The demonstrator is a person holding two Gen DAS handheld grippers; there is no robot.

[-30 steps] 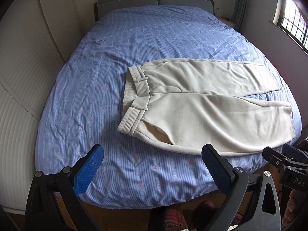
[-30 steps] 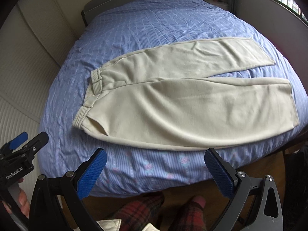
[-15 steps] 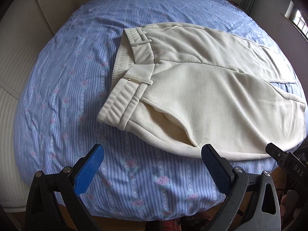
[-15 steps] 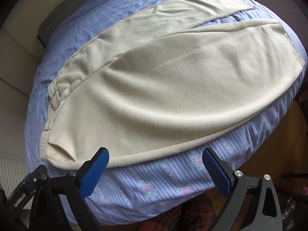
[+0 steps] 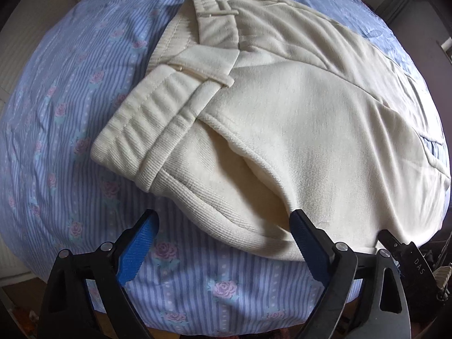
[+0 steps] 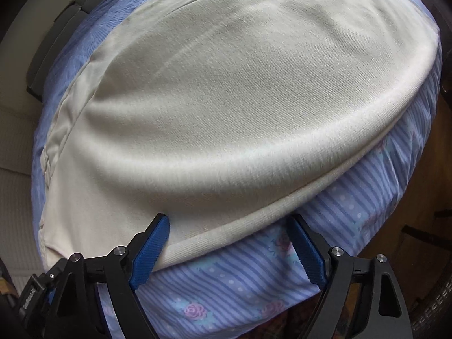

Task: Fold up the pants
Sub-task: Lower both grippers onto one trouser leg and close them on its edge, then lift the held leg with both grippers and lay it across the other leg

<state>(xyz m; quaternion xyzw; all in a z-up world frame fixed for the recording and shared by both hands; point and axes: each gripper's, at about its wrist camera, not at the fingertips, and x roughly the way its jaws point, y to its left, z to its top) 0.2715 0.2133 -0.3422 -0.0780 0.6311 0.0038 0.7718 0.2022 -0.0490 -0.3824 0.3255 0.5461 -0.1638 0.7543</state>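
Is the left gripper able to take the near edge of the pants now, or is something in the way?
Probably yes. The left gripper is open, its jaws just closing, with the near edge of the pants between its fingers and nothing blocking.

Black gripper (image 5: 223, 223), blue ribbed pads (image 5: 138, 250).

Left gripper (image 5: 223, 223), right gripper (image 6: 228, 231) pointing steeply down, jaws apart, just been closing, seemingly gripping nothing.

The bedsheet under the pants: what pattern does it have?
The bedsheet has blue and white stripes with pink roses, clearest in the left wrist view.
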